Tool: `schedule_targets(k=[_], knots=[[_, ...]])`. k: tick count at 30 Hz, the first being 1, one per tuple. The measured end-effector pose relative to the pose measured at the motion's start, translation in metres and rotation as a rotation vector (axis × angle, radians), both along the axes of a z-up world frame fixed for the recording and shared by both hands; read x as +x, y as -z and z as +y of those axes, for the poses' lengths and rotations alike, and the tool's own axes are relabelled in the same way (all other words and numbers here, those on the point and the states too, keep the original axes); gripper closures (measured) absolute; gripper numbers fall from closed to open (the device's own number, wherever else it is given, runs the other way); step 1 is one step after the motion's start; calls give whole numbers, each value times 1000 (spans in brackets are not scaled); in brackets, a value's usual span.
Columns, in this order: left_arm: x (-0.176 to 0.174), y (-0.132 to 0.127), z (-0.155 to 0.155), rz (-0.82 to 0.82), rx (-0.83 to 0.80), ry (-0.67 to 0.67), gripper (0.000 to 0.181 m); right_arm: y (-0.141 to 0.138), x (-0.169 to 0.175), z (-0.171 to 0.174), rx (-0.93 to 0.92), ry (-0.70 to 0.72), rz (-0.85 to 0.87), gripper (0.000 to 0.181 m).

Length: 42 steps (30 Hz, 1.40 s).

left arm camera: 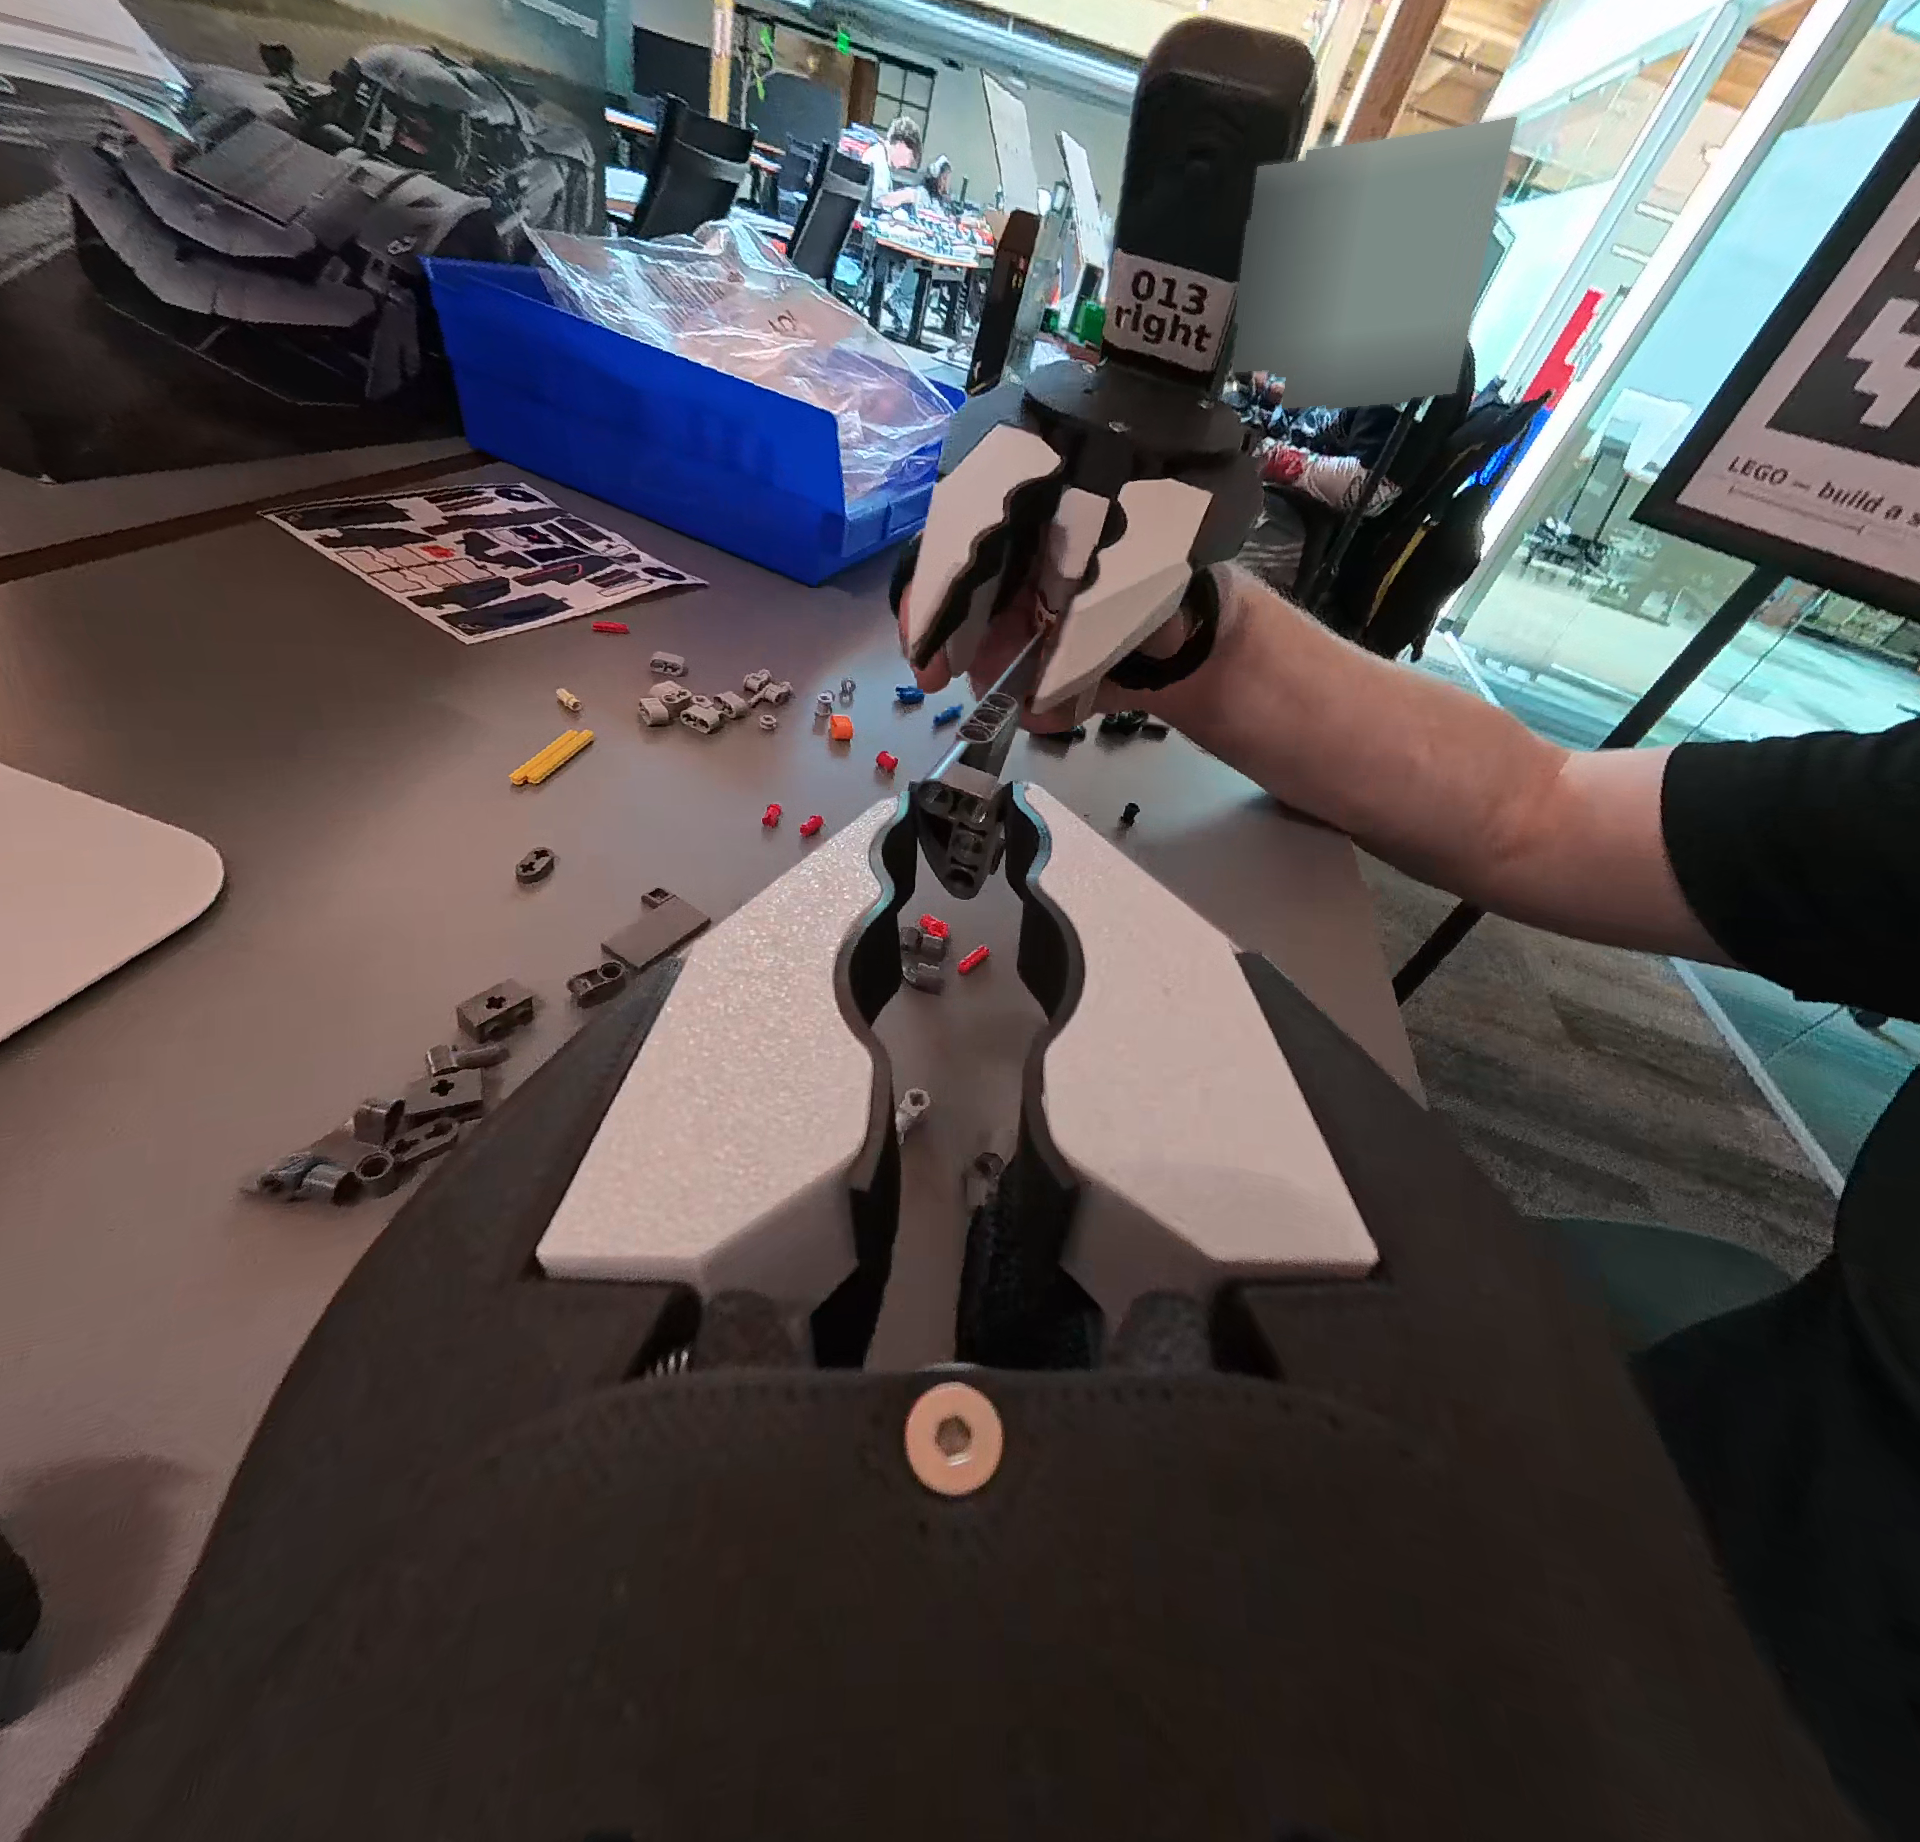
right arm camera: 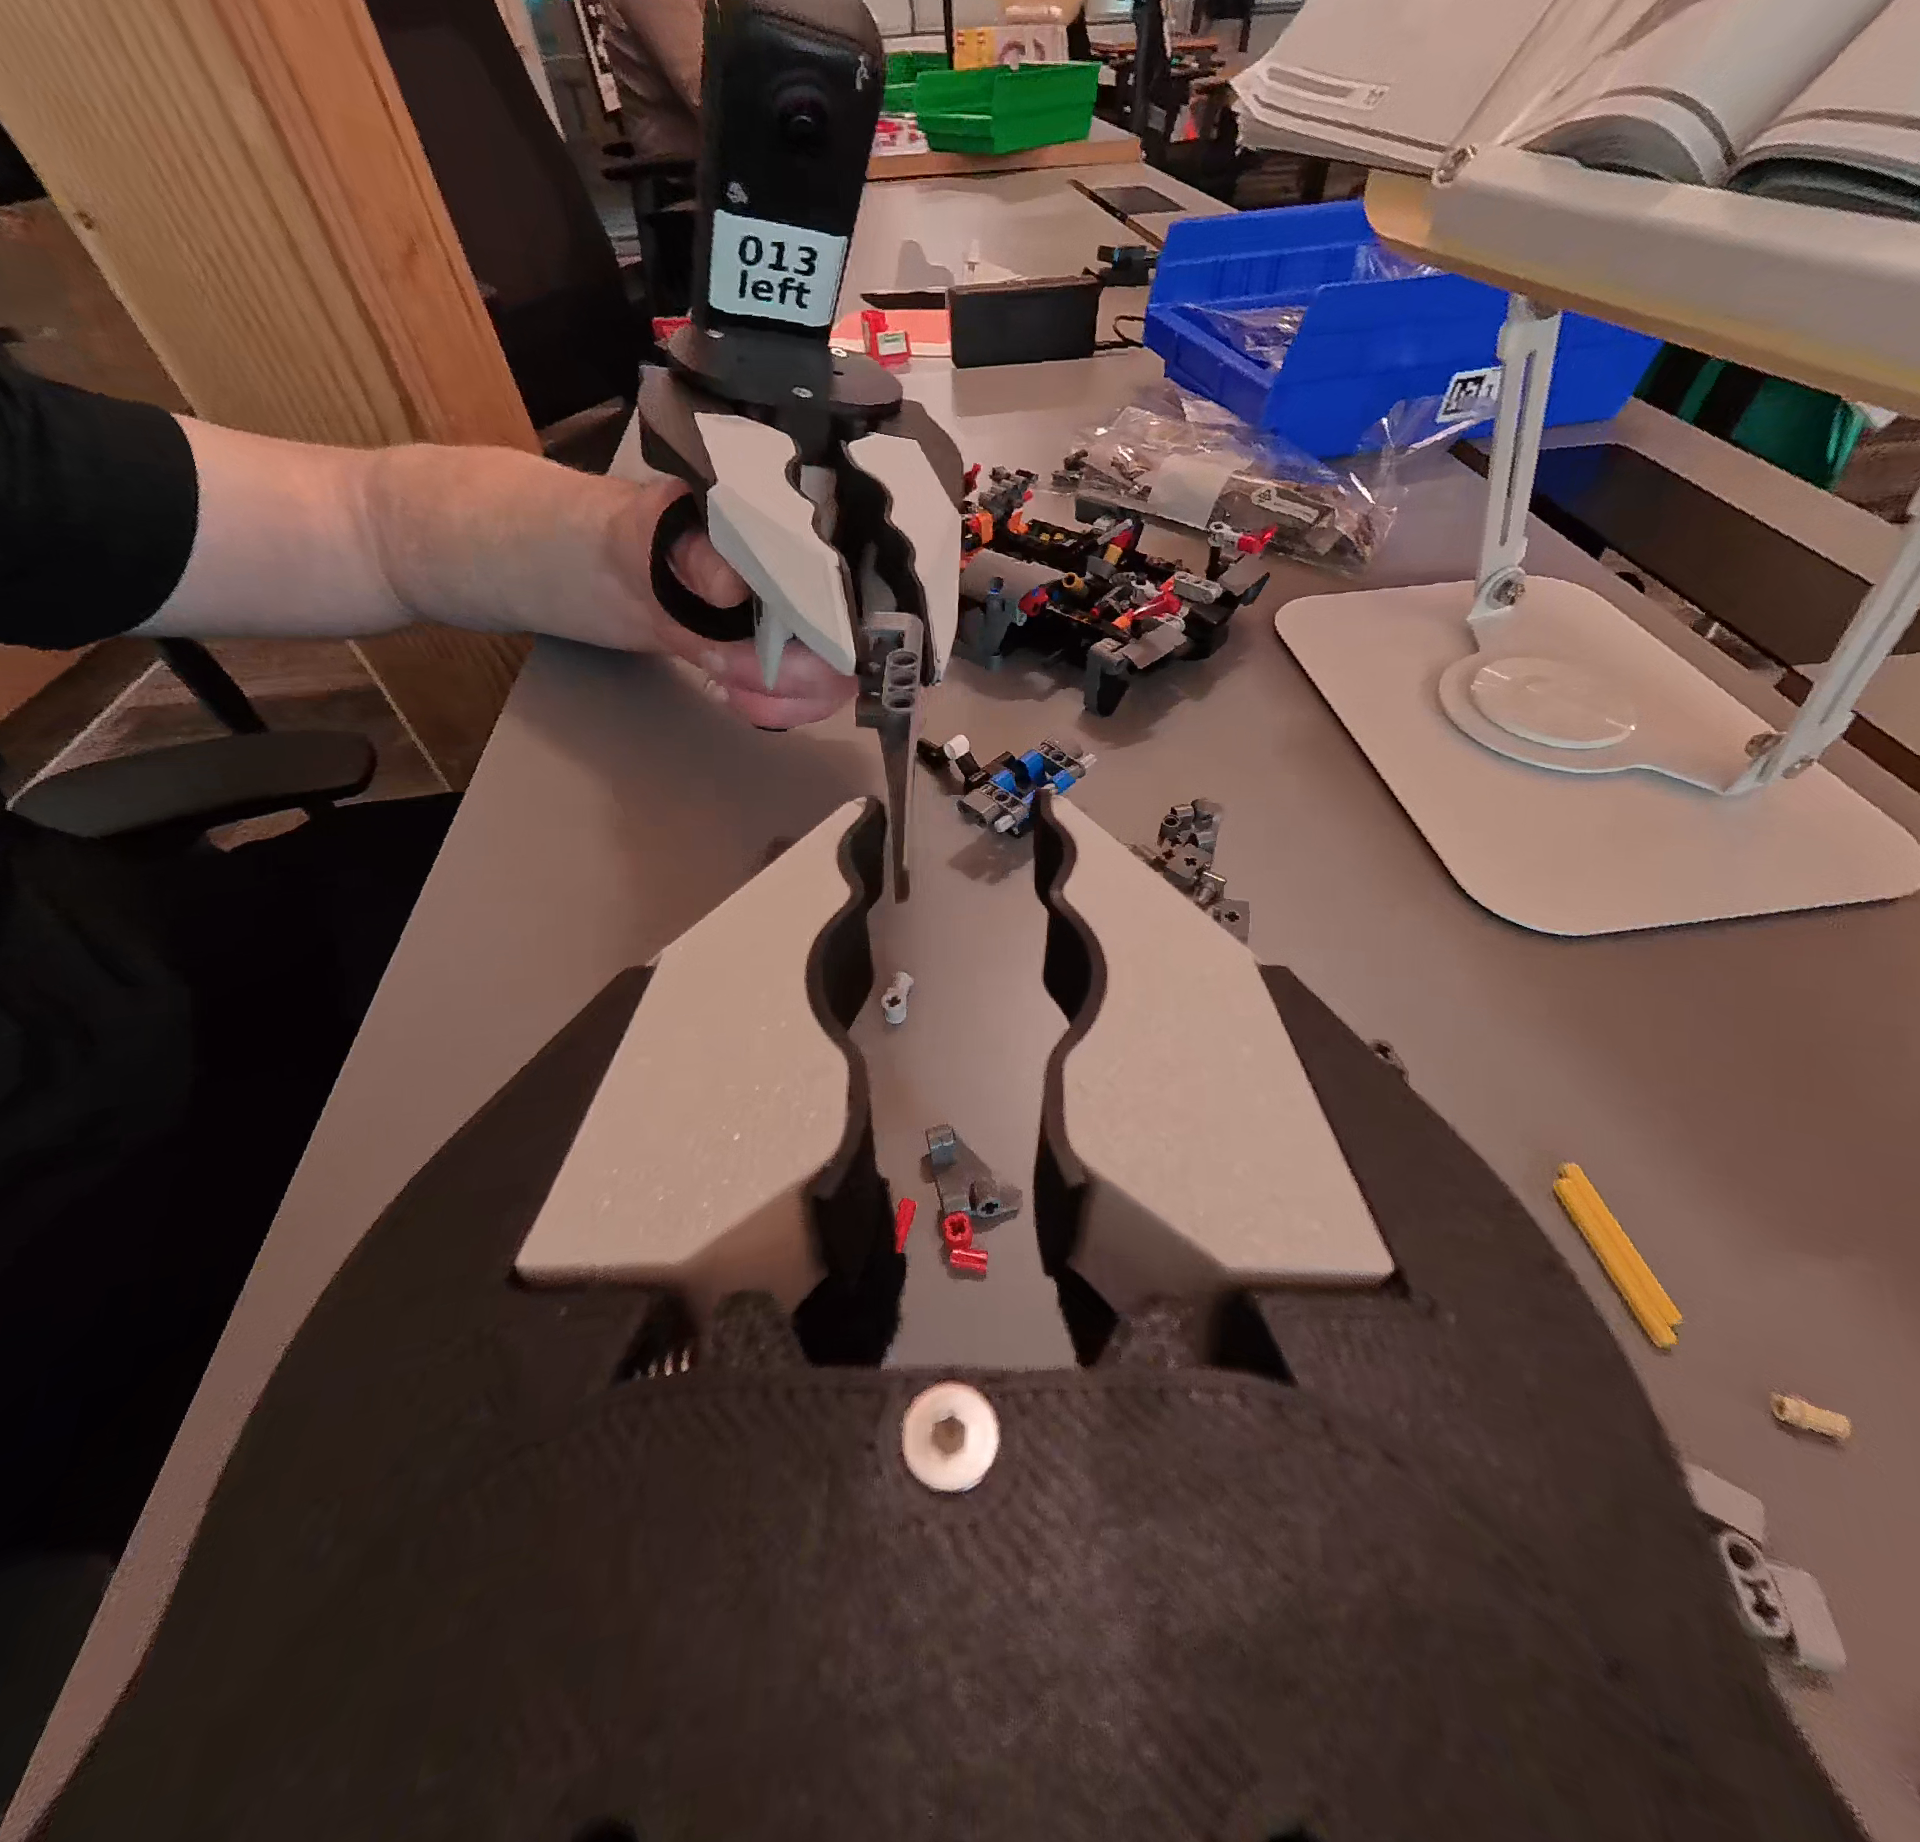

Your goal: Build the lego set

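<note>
left gripper (left arm camera: 961,816): fingers pressed onto a dark grey beam piece (left arm camera: 961,831), pinched right at the tips and held up off the counter (left arm camera: 312,712).
right gripper (right arm camera: 961,836): fingers spread pretty wide in the right wrist view, nothing clearly clamped. the thin grey axle (right arm camera: 896,826) is seen lying against the inner edge of one finger, but whether it's actually gripped can't be told.
where the axle is: one end is stuck into the beam piece, the rest runs out toward the right gripper. so the two tools are pointed at each other with the rod as the link between them.
key relation: the axle's long axis lines up roughly with the line from one gripper to the other, so any push or pull would probably have to go straight along that line. the right gripper is the nearer one to the free end.
rest of the set: partly built chassis (right arm camera: 1101,587) is parked farther back on the counter, loose pins and connectors scattered around, two yellow axles (right arm camera: 1616,1257) off to the side.
hard to make out: how deep the axle is seated in the beam piece, hidden by the left fingers. the free end is blocked too.
</note>
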<state>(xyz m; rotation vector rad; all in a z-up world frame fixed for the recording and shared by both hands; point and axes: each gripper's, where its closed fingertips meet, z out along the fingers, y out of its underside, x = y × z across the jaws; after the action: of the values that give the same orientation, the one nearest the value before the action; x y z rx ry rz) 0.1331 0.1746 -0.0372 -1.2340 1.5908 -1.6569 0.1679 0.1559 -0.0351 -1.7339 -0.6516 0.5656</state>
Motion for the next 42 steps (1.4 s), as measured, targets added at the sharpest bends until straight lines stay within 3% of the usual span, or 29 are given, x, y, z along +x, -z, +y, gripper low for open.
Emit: schedule_targets(k=[5,17,24,31,42], knots=[[2,5,0,20,-5,-1,168,4,-8,-1,-25,-22,1,181],[3,5,5,31,-96,12,163,0,-2,2,-125,-19,201,181],[0,2,-5,14,-68,55,160,-12,1,-2,-120,-28,274,181],[-2,0,-9,7,-74,75,173,-10,-3,-2,-150,-53,312,181],[0,6,-6,70,-162,88,175,-1,0,3,-220,-32,369,181]])
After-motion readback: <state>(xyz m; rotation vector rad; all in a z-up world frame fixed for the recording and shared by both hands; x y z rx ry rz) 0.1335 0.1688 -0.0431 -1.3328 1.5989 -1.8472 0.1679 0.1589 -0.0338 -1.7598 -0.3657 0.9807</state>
